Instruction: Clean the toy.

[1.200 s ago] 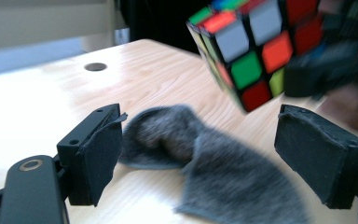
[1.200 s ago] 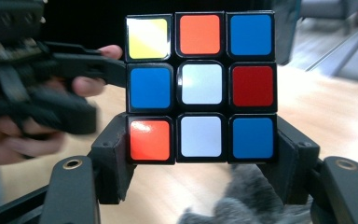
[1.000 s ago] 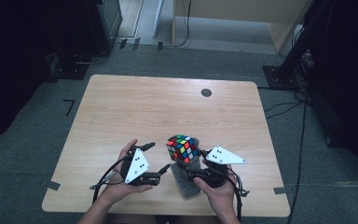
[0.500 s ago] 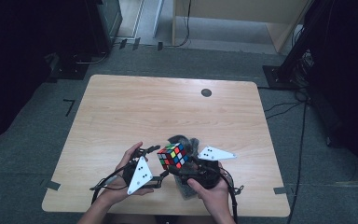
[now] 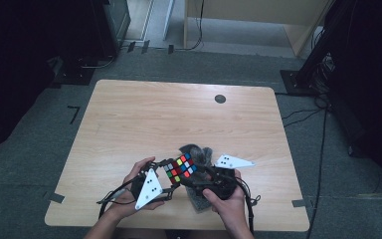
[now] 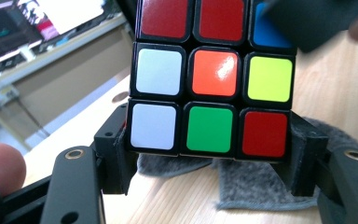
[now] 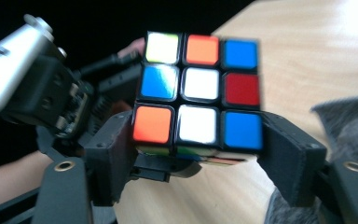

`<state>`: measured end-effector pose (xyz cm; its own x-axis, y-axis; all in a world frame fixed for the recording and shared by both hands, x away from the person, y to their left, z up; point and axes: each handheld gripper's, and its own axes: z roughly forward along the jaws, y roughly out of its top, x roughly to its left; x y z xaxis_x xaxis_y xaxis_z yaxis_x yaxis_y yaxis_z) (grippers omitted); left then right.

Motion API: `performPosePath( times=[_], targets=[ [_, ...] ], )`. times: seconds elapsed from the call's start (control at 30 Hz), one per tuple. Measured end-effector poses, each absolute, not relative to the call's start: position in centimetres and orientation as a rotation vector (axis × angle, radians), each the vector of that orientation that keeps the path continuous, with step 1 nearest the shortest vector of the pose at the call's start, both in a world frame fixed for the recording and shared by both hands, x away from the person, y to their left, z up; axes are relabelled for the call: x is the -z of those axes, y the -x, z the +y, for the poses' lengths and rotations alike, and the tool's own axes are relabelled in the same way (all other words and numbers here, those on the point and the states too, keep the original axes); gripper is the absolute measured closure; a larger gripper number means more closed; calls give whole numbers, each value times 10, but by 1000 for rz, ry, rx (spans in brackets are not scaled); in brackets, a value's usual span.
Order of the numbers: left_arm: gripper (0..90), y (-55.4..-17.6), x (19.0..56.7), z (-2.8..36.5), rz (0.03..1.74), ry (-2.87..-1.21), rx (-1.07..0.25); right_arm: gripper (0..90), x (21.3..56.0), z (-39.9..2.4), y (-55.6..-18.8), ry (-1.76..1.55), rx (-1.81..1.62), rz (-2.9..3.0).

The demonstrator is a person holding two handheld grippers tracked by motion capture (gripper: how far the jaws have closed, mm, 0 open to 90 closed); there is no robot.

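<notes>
Standing near the person's side of the table, I see both hands close in at its near edge. The left gripper point(image 5: 165, 180) has just been closing; a second ago it stood apart from the puzzle cube point(image 5: 180, 168), and now its jaws pinch the cube's bottom layer from both sides. The right gripper point(image 5: 199, 177) also has the cube between its jaws, which have eased open a little; its right pad seems to stand just off the cube's side, so I take it as spread, not clamping. My guess is that the cube is being passed across or readied for a twist, with the left grip now carrying it.

The cube hangs above the wooden table point(image 5: 179, 114), just over a crumpled grey cloth point(image 5: 199, 152) lying beside the right hand. Beyond that the tabletop runs bare to a small dark round spot point(image 5: 220, 98) near the far edge, so there is plenty of free room ahead and to either side.
</notes>
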<state>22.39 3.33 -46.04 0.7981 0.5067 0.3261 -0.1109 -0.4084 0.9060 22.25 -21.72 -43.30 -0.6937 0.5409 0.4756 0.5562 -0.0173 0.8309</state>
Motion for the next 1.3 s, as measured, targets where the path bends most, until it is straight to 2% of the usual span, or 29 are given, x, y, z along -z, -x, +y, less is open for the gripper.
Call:
performPosePath(
  times=[0.1,0.17,0.33,0.5,0.57,0.67,0.83,1.0,1.07,1.13,1.23,1.3],
  targets=[
    [337,-233,458,44,396,-1869,-645,308,429,-231,-223,1272,1972,-2147],
    [337,-238,455,50,452,-1852,-606,352,430,-240,-224,1329,2023,-2213],
    [336,-247,452,60,563,-1825,-550,481,457,-244,-235,1458,1751,-2628],
    [336,-254,451,66,646,-1815,-507,764,482,-243,-243,1418,1441,-2747],
    [336,-256,452,68,653,-1814,-502,811,486,-240,-244,1411,1364,-2782],
    [336,-257,451,69,669,-1805,-493,796,487,-235,-244,1409,1376,-2727],
    [336,-257,447,73,682,-1793,-487,519,477,-240,-242,1267,1707,-2585],
    [336,-256,446,71,664,-1805,-469,342,476,-236,-243,1016,1786,-2774],
    [336,-256,447,69,659,-1813,-461,315,486,-230,-244,975,1729,-2855],
    [336,-255,447,67,654,-1822,-452,326,497,-222,-247,942,1599,-2970],
    [336,-255,449,65,641,-1839,-449,409,506,-216,-249,996,1405,-3119],
    [336,-255,450,64,641,-1843,-446,577,508,-220,-250,1080,1382,-3101]
  ],
)
